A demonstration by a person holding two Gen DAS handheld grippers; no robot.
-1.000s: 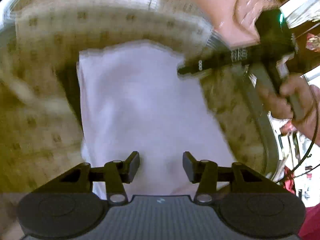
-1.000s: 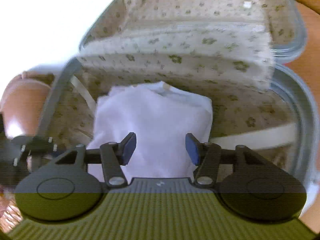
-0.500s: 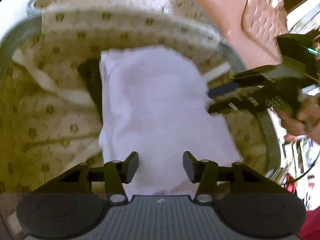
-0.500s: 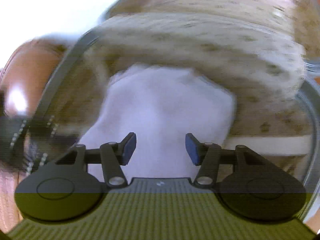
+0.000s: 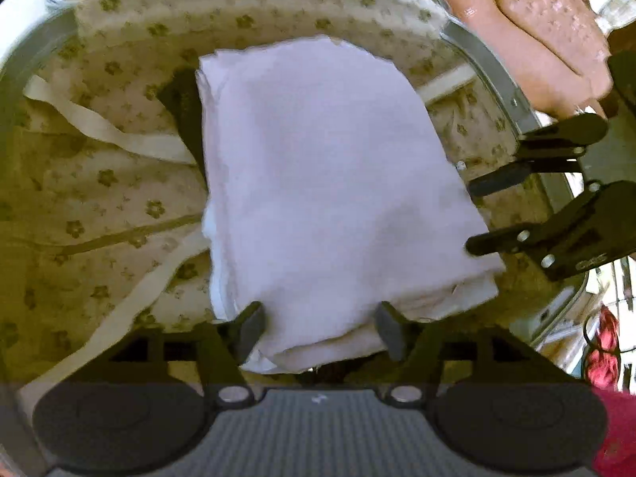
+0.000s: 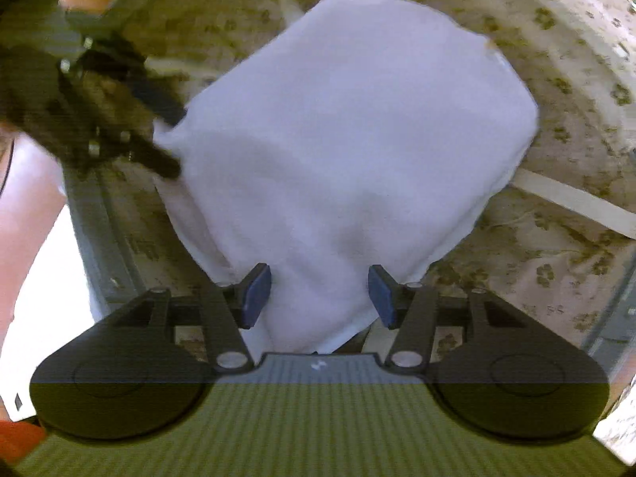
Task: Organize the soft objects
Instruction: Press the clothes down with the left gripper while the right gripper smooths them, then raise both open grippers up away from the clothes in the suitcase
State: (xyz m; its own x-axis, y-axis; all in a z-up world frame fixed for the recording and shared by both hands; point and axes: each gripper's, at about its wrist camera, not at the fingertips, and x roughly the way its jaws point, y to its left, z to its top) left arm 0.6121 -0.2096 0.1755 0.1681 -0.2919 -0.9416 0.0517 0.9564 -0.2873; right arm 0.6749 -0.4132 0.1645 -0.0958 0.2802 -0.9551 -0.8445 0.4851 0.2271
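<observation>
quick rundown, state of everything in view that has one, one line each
folded white cloth: folded flat, lying inside the suitcase
floral-lined suitcase: open, lining straps loose and unfastened
left claw: open, fingers either side of the cloth's near corner
right claw: open, straddling the cloth's near edge

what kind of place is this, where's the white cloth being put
Probably a home, mid-packing. The folded white cloth lies inside an open suitcase: a floral fabric lining, cream packing straps and a grey hard-shell rim surround it. A brown quilted cushion sits just beyond the rim.
</observation>
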